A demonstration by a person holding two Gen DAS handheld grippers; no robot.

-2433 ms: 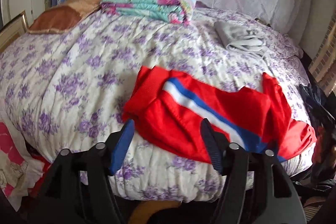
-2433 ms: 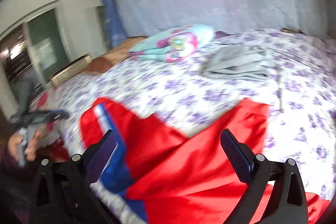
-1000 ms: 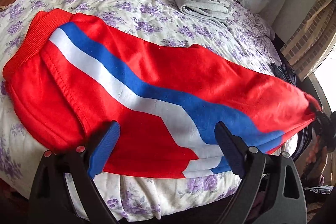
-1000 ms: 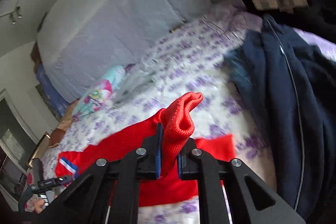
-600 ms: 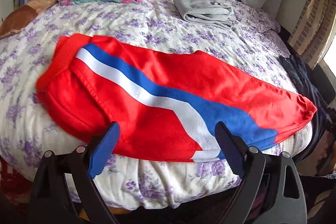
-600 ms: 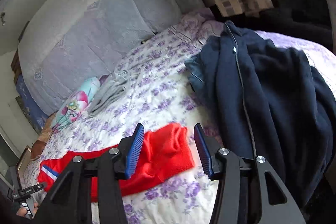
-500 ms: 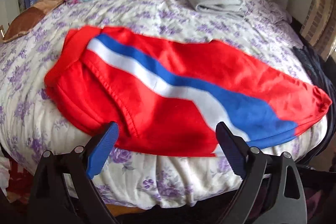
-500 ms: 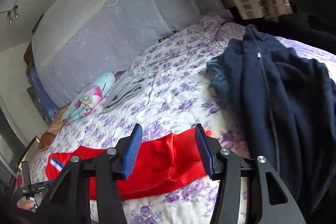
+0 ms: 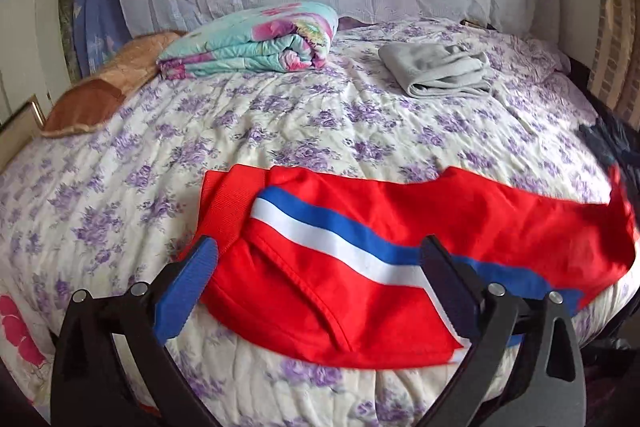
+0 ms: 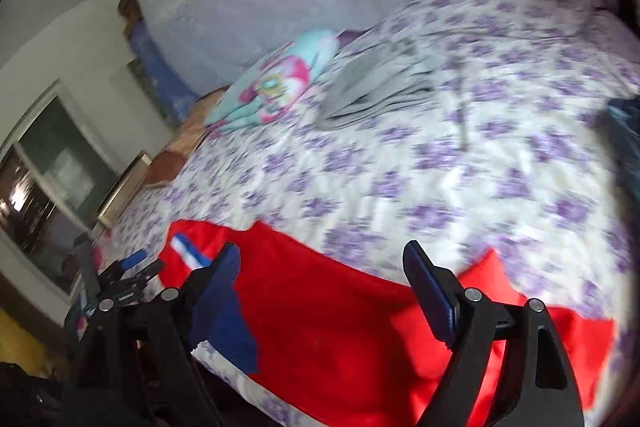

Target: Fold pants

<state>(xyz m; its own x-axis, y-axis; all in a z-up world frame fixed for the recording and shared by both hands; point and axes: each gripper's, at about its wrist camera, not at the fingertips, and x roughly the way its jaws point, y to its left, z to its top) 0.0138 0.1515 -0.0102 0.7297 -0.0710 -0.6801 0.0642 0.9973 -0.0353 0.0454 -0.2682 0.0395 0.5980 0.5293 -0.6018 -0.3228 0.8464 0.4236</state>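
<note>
Along the near edge of the bed [image 9: 280, 115], on its purple-flowered quilt, the red track pants [image 9: 360, 267] lie spread lengthwise with both legs stacked, the ribbed waistband [image 9: 228, 211] toward the left and the cuffs toward the right, a blue and white side stripe [image 9: 340, 231] running down the top leg. The left gripper [image 9: 320, 275] hangs just above the hip part of the pants, its jaws opening to their widest with nothing pressed between the pads. The right gripper [image 10: 320, 287], seen in a blurred view, hovers over the leg part nearer the cuffs [image 10: 520, 327]; its jaws are opening too, and the cloth lies below them, not pinched. By the look of it the lengthwise half-fold is done and the garment has just been laid out flat, so the step in hand is the pause between laying out and the crosswise fold. The next move probably calls for one gripper to take the cuff end and carry it over to the waistband while the other steadies the hip, keeping the two layers aligned. A folded floral blanket [image 9: 256, 43], a folded grey garment [image 9: 440, 75] and a dark jacket [image 9: 616, 143] lie well apart from the pants.
</note>
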